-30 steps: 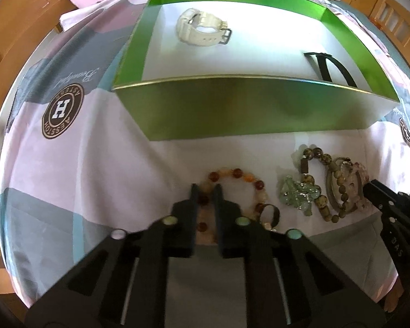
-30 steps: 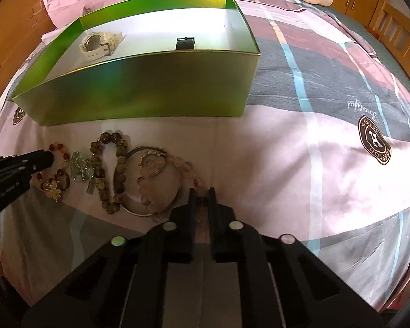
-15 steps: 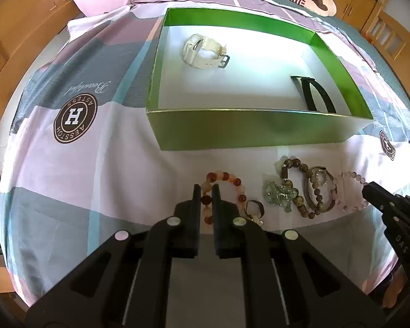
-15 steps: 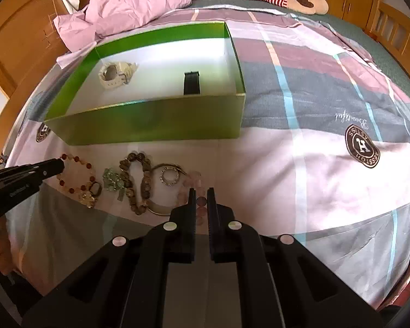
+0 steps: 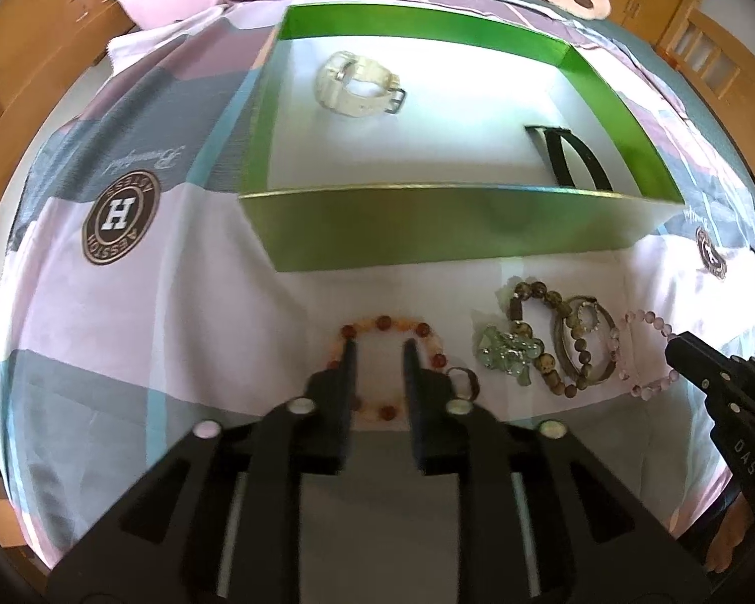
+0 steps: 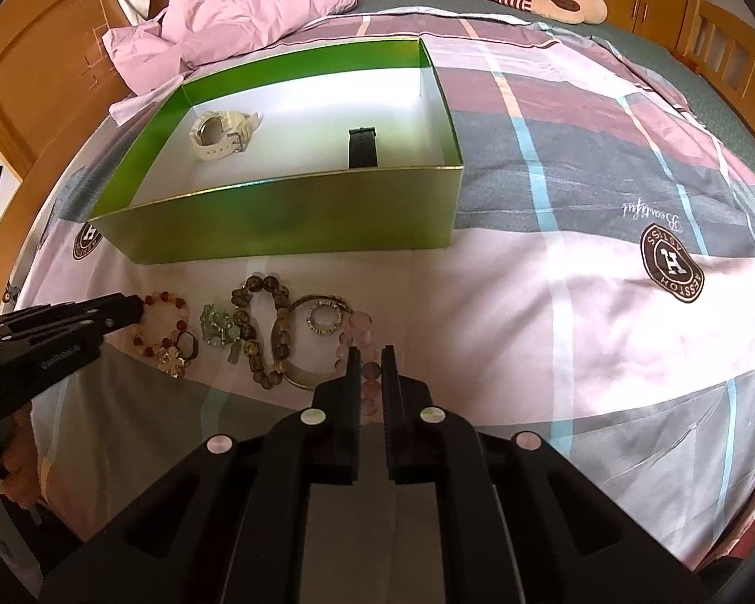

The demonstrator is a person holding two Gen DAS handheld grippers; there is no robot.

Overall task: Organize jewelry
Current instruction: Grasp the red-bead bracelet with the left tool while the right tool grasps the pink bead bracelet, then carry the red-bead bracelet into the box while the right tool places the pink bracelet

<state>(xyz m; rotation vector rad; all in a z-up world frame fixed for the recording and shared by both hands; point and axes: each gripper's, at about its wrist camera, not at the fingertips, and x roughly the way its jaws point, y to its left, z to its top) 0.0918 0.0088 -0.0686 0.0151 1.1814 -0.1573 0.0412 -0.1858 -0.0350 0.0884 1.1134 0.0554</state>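
**Two grippers over bracelets on the bed**

Left wrist view: the left gripper [image 5: 377, 352] stands open, holding nothing, its fingers straddling the red bead bracelet [image 5: 390, 324] on the bedsheet [image 5: 176, 302]. Just right lie a green stone charm [image 5: 503, 355], a brown bead bracelet [image 5: 548, 367] and a pink bead bracelet [image 5: 649, 352]. Beyond them, the green box [image 5: 453, 231] holds a white watch [image 5: 357, 83] and a black strap [image 5: 569, 156].

Right wrist view: the right gripper [image 6: 372, 357] is narrowly parted around the pink bead bracelet [image 6: 360, 332]; whether it pinches the beads I cannot tell. The box [image 6: 287, 221] sits behind the jewelry.
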